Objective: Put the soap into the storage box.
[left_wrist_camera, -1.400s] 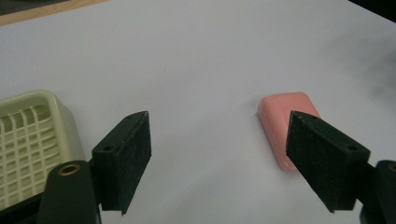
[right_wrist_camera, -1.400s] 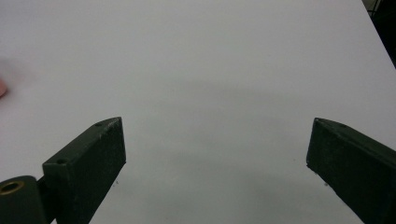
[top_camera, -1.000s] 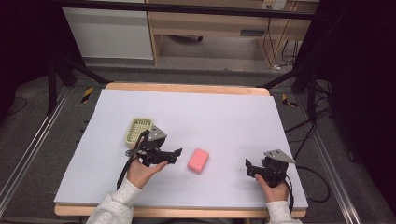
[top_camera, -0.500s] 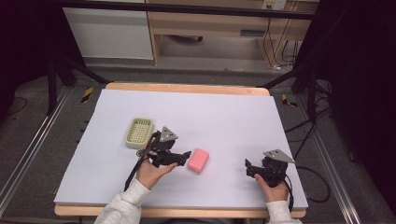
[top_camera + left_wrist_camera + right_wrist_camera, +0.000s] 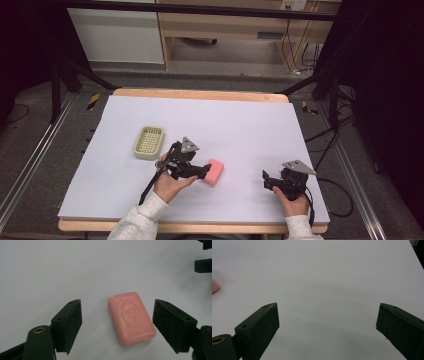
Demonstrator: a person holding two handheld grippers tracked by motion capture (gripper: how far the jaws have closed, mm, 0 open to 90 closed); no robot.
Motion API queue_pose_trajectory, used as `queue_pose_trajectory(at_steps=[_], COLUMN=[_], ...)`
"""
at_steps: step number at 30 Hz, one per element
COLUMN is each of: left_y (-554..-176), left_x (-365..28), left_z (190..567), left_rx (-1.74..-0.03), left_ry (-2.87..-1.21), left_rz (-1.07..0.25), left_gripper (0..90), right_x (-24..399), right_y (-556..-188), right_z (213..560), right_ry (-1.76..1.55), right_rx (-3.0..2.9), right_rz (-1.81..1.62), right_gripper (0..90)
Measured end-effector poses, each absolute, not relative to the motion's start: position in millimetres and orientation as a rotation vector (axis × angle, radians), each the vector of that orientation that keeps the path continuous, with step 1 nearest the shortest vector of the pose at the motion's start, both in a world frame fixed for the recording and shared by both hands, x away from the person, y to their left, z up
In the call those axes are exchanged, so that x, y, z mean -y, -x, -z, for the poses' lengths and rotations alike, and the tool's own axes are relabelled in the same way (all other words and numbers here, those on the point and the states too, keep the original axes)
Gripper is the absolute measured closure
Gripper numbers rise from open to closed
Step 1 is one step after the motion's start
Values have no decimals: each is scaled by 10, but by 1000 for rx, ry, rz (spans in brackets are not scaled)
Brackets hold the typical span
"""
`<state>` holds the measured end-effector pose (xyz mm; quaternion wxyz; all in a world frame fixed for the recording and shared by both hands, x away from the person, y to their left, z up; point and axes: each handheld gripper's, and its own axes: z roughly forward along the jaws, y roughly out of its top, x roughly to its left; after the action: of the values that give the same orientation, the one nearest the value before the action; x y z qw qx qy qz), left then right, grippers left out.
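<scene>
Pink rectangular soap bar (image 5: 131,318) lies flat on the white table sheet (image 5: 240,125), right of the pale green slatted soap dish (image 5: 149,142). It is probably rigid, fairly light and smooth-faced, so slippage is possible; grip across the 2 long sides, not the stamped top. The left gripper (image 5: 117,325) stands wide open, jaws flanking the bar without contact, the bar nearer the right-hand jaw. The right gripper (image 5: 327,326), well apart, is also wide open over bare sheet.

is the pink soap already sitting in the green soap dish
No, the pink soap lies on the white table at the left gripper, apart from the green soap dish, whose slatted floor is bare.
</scene>
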<state>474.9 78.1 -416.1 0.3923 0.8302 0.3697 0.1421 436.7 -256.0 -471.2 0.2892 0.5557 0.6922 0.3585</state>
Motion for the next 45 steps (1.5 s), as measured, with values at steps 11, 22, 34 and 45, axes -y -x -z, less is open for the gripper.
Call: queue_pose_trajectory(at_steps=[11,22,34,45], left_y=[-4779,-4822,-4863,-4888], left_x=[-639,-513,-419,-371], left_z=[4250,4367,4459,4540], left_rx=[-935,-945,-961,-976], left_ry=[-2144,-2178,-2200,-2226], left_rz=[-332,-309,-293,-288], left_gripper=[230,232,226,226], right_x=[2589,2580,2571,2567], right_y=[-4348,-4355,-4359,-4362], right_z=[4707,4707,4709,4710], right_ry=[-1483,-1478,-1475,-1481], right_rx=[-1843,-1850,-1858,-1863], right_rz=[-962,-961,-955,-956], right_gripper=[50,50,50,50])
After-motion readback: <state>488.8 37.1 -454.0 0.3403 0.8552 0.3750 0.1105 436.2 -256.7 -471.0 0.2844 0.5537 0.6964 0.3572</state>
